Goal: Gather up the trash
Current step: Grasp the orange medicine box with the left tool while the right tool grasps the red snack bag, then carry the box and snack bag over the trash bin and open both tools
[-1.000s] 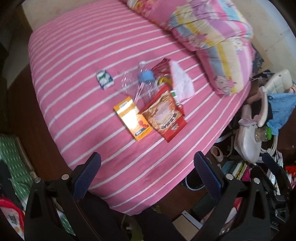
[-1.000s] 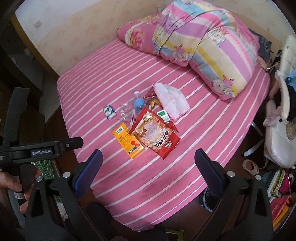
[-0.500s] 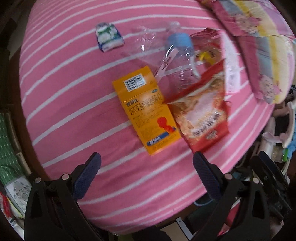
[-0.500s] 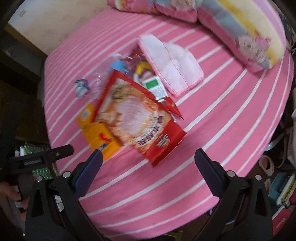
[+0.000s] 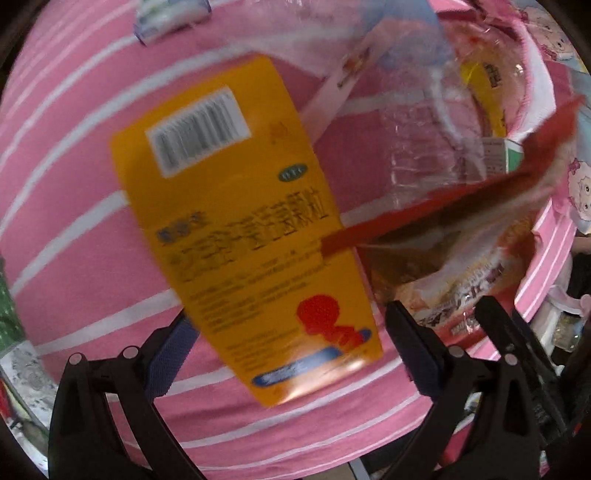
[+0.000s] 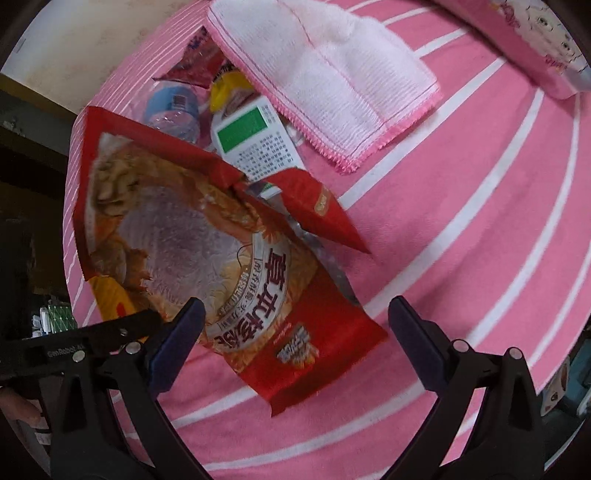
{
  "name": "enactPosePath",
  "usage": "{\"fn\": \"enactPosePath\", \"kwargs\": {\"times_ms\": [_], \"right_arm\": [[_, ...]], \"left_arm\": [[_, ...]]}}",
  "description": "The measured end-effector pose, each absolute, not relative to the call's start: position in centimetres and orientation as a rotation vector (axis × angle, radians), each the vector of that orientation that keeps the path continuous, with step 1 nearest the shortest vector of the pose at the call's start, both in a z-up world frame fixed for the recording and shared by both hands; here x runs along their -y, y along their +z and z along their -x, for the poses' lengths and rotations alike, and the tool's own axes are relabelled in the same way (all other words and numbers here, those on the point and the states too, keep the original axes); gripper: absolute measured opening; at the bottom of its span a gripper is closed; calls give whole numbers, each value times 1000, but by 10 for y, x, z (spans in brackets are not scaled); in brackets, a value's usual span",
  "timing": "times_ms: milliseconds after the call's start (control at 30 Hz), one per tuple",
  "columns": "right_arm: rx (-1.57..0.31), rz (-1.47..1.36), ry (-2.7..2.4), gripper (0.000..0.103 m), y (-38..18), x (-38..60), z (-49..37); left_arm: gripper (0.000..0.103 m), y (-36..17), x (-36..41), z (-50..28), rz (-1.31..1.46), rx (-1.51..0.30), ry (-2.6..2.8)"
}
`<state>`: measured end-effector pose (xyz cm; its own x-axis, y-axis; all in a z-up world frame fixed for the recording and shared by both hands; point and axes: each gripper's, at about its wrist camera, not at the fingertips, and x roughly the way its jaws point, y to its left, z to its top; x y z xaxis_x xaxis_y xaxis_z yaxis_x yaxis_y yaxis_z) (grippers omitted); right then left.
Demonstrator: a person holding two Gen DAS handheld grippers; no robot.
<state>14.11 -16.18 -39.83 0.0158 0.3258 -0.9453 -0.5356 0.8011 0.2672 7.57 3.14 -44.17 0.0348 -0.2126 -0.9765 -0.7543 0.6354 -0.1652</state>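
Observation:
Trash lies on a pink striped bed. An orange box lies flat, its near end between the open fingers of my left gripper. A red snack bag lies beside it, its near end between the open fingers of my right gripper; it also shows in the left wrist view. Behind lie a clear plastic bottle with a blue label, a white and green packet, a yellow wrapper and a small green and white packet.
A white towel with pink edging lies behind the trash. A patterned pillow is at the far right. The left gripper's black body shows at the right wrist view's left. The bed's edge runs below both grippers.
Both grippers have moved down and in close to the bed. The orange box now sits between the left fingers and the red bag between the right fingers. Both stay open.

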Motion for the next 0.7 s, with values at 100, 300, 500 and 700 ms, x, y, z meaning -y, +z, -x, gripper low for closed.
{"fn": "enactPosePath", "kwargs": {"times_ms": [100,300,500,700], "right_arm": [[-1434,150,689,57,-406,162,-145],[-1442,58,727,15,-400,170,-136],[-1416,-11,737,4,-366,186,-116],[-1380,-32,740,4,-323,188,-88]], "left_arm": [[87,-450,-33,-76,838,-1559,498],[78,-442,-48,-61,846,-1549,514],[74,-418,-65,-29,863,-1519,508],[71,-377,-83,1,857,-1486,479]]}}
